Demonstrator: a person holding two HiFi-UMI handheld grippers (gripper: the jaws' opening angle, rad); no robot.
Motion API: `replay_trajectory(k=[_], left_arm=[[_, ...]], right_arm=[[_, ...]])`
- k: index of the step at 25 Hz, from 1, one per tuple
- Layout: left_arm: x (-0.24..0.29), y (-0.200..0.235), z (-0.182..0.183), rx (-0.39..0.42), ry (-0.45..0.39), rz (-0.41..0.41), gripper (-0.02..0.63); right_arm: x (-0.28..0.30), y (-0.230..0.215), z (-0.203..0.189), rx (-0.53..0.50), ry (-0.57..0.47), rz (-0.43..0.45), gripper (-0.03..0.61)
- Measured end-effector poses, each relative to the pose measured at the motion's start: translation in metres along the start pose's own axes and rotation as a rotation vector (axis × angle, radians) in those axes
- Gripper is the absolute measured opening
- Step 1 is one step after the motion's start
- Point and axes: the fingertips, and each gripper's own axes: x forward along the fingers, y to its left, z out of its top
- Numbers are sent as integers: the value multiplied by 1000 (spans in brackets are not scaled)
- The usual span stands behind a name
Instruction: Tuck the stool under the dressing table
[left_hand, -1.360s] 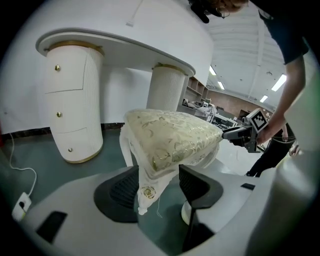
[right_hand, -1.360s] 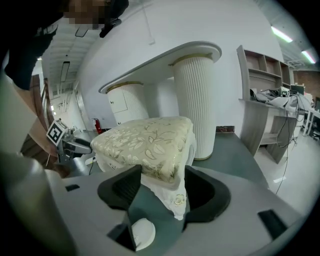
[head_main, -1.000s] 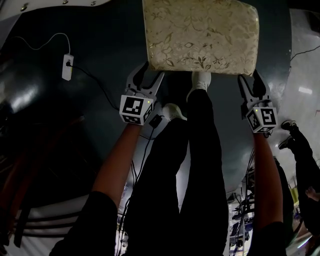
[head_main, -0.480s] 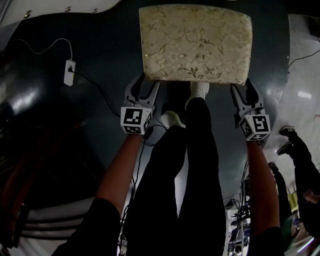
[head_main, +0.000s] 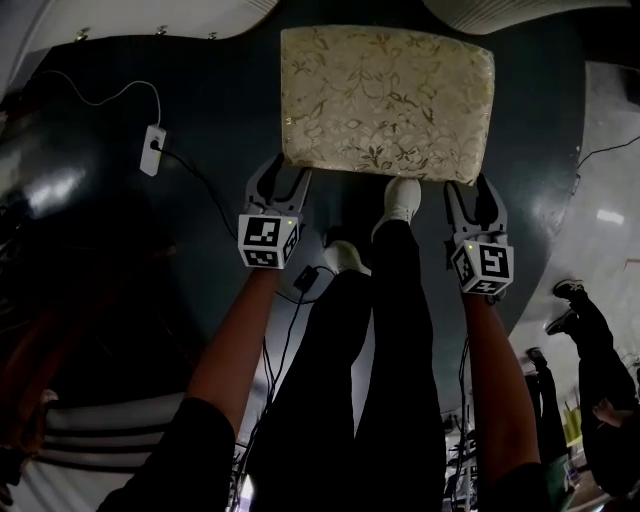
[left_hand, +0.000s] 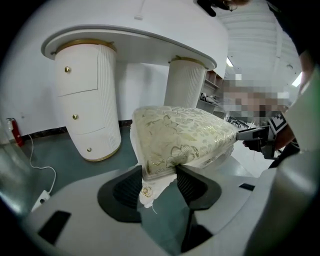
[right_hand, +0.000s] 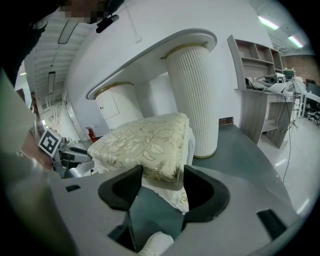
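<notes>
The dark green floor (head_main: 215, 110) carries the table's two white pedestals (left_hand: 87, 100). A white socket block (head_main: 152, 150) lies on it, and white shoes (head_main: 402, 195) stand beside the stool (head_main: 387, 100).

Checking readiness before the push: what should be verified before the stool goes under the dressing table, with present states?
1. Left gripper on the stool at a near corner; its jaws have just been closing onto it: ok.
2. Right gripper clamps the other near corner: ok.
3. Stool lined up with the gap between the dressing table pedestals: ok.
4. Floor under the table free: cannot tell.
5. Socket block apart from stool: ok.
</notes>
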Motion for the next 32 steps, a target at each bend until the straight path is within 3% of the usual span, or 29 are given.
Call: replay_trajectory(k=[3, 9, 16, 20, 23, 32], left_arm=[[-1, 0, -1, -14, 27, 17, 215], [-4, -5, -6, -146, 173, -4, 210], [-5, -6, -5, -154, 197, 42, 209], [-3, -4, -6, -126, 179, 52, 209], [0, -6, -5, -107, 137, 35, 210], [0, -4, -9, -113, 87, 3, 218]], right_arm=[[1, 0, -1, -4, 17, 14, 253], [-3, 2, 18, -20, 224, 10, 253], [-3, 0, 18, -37, 272, 33, 253], [-2, 2, 13, -68, 281, 38, 253], [-1, -2, 16, -104, 261, -5, 253], [1, 0, 13, -113, 209, -12, 253]])
